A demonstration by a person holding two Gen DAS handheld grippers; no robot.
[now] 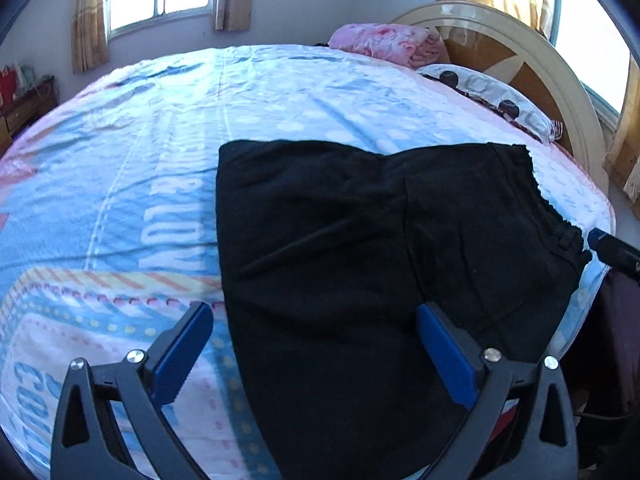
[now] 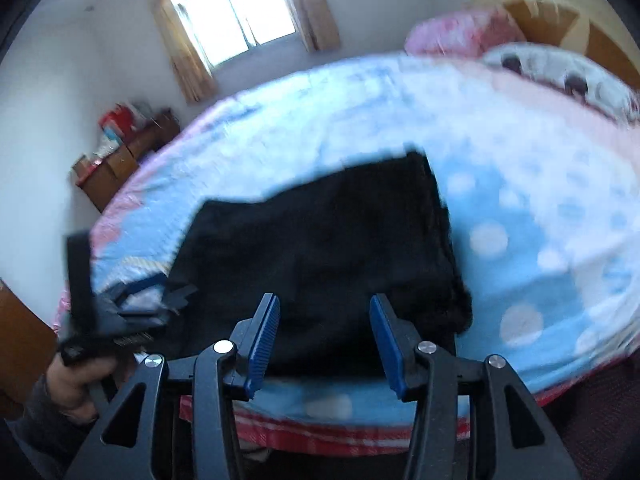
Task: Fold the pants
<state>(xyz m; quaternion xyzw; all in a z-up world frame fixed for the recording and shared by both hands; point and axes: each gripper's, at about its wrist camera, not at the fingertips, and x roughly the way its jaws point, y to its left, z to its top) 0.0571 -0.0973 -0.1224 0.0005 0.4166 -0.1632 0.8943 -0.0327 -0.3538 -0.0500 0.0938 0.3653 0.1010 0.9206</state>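
Filling most of the frame, the bed (image 1: 120, 168) carried a blue sheet with only partly readable white lettering at left. Black pants (image 1: 360, 240) lay folded at lower centre. The left gripper (image 1: 314, 320) and right gripper (image 2: 324, 312) hovered with fingers spread, empty.

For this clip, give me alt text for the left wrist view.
Black pants lie partly folded on a blue patterned bedspread, the open left claw above their near edge. A pink blanket and pillow sit by the headboard.
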